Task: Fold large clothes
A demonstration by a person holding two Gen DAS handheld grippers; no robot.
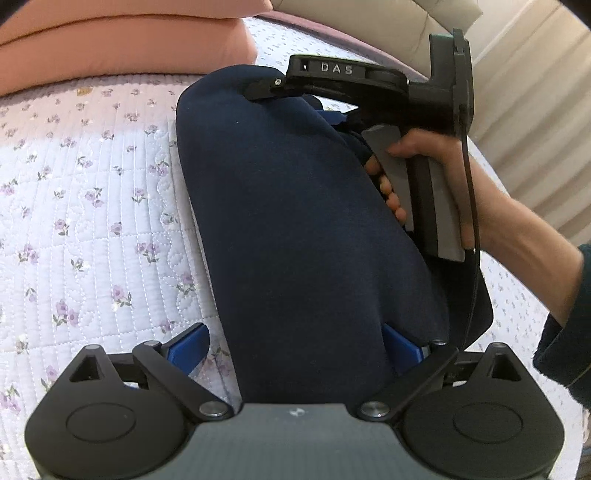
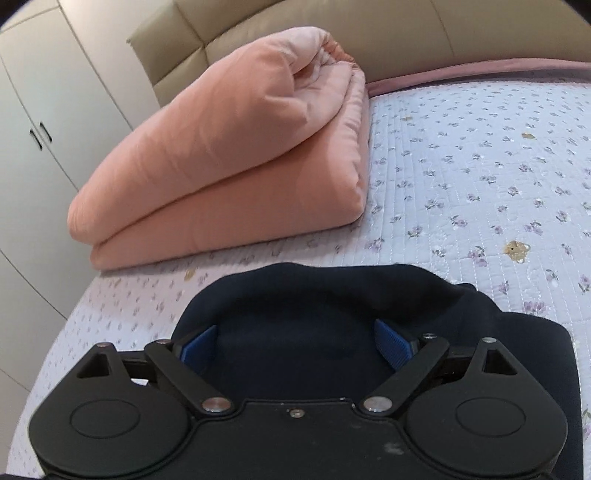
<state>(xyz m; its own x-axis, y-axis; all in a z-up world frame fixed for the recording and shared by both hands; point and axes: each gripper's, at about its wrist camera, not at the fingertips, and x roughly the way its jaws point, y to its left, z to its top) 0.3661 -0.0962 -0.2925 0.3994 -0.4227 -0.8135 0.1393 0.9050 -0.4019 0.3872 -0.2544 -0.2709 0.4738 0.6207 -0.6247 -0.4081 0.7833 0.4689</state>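
Note:
A folded navy garment lies on the floral bedspread. My left gripper is open, its blue pads spread either side of the garment's near end, which lies between them. My right gripper is open over the garment's far folded edge, with the cloth between its blue pads. In the left wrist view the right gripper's body and the hand holding it sit at the garment's far right side.
A folded peach duvet lies at the head of the bed, just beyond the garment. A beige headboard and white wardrobe doors stand behind. Curtains hang on the right.

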